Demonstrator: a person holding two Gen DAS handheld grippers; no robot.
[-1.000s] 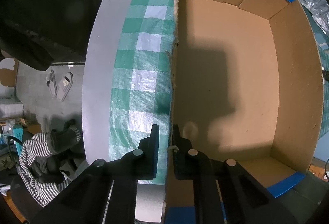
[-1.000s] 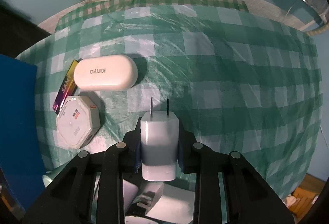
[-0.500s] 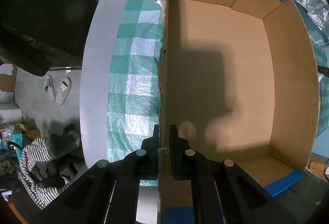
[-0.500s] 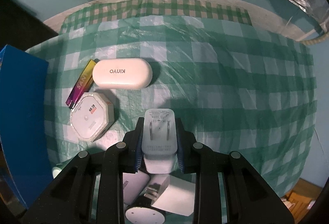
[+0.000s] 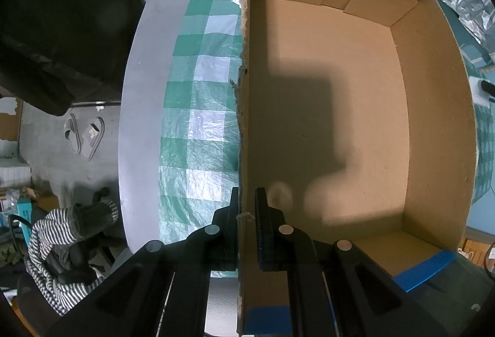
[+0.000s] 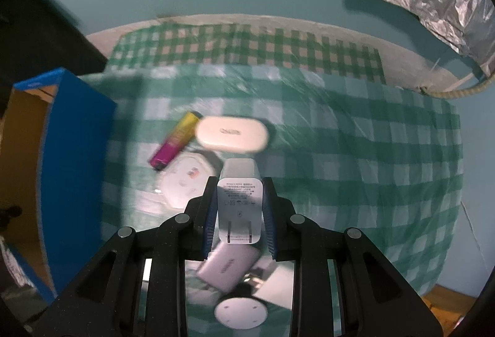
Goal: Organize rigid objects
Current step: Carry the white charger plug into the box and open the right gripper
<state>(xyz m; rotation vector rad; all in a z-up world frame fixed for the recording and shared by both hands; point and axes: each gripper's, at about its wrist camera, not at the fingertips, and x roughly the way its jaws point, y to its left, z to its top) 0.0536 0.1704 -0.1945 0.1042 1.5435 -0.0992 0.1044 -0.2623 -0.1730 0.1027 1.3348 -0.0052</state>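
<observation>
My left gripper [image 5: 246, 207] is shut on the left wall of an open cardboard box [image 5: 340, 108] with blue outer sides; the box is empty inside. My right gripper [image 6: 238, 207] is shut on a white wall charger [image 6: 238, 200], held above the checked cloth with its prongs toward the camera. The box's blue corner [image 6: 74, 157] shows at the left of the right wrist view. On the cloth lie a white oval case [image 6: 232, 134], a pink-yellow battery [image 6: 176, 140] and a white octagonal box [image 6: 188, 179].
More white chargers [image 6: 229, 264] and a round white puck [image 6: 241, 312] lie under my right gripper. The green checked cloth [image 6: 355, 157] covers the table. Beyond the table's left edge [image 5: 136, 120] are the floor, slippers and a chair with striped cloth [image 5: 62, 244].
My right gripper has lifted the charger and drawn back from the items, tilting up; the charger has turned in the grip. My left gripper has closed onto the box wall.
</observation>
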